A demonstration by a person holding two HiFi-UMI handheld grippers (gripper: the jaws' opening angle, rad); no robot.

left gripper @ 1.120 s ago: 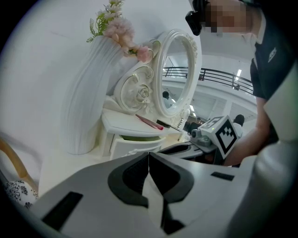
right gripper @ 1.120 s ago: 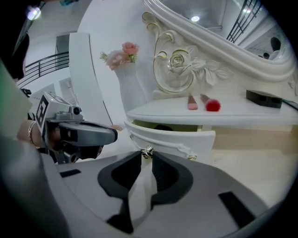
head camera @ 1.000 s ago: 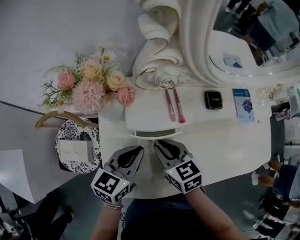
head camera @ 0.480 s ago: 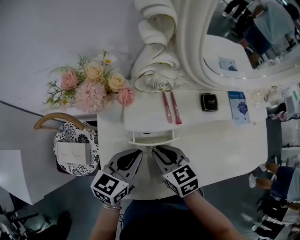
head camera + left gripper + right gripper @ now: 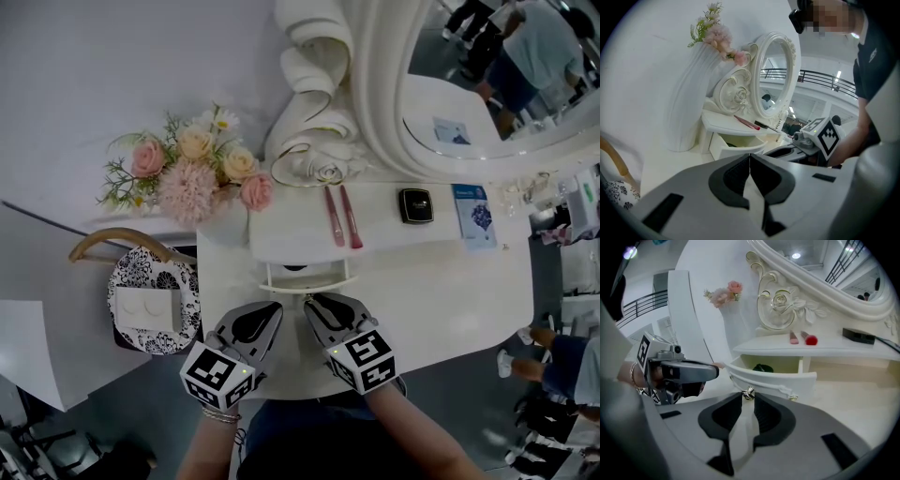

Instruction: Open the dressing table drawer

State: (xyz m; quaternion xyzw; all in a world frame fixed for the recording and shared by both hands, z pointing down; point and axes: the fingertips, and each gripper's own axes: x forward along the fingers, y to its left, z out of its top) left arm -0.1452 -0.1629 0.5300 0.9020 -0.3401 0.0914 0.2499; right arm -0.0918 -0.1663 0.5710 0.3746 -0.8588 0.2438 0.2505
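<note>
The small white drawer [image 5: 307, 277] under the dressing table's raised shelf stands pulled partly out, with something dark green inside [image 5: 762, 368]. Its metal knob [image 5: 748, 393] sits between the tips of my right gripper [image 5: 748, 396], whose jaws have just been opening; a narrow gap shows beside the knob. In the head view the right gripper [image 5: 312, 301] points at the drawer front. My left gripper [image 5: 273, 308] hovers beside it to the left, shut with nothing in it [image 5: 750, 157], and sees the drawer [image 5: 736, 146] ahead.
On the shelf lie two pink sticks [image 5: 342, 216], a black compact [image 5: 415, 205] and a blue booklet [image 5: 473, 214]. A flower vase [image 5: 192, 173] stands at the left, the oval mirror [image 5: 469, 84] behind. A patterned round tray [image 5: 131, 281] sits left of the table.
The drawer shows a little further out than a second ago. Both grippers stay almost where they were at the drawer front.
</note>
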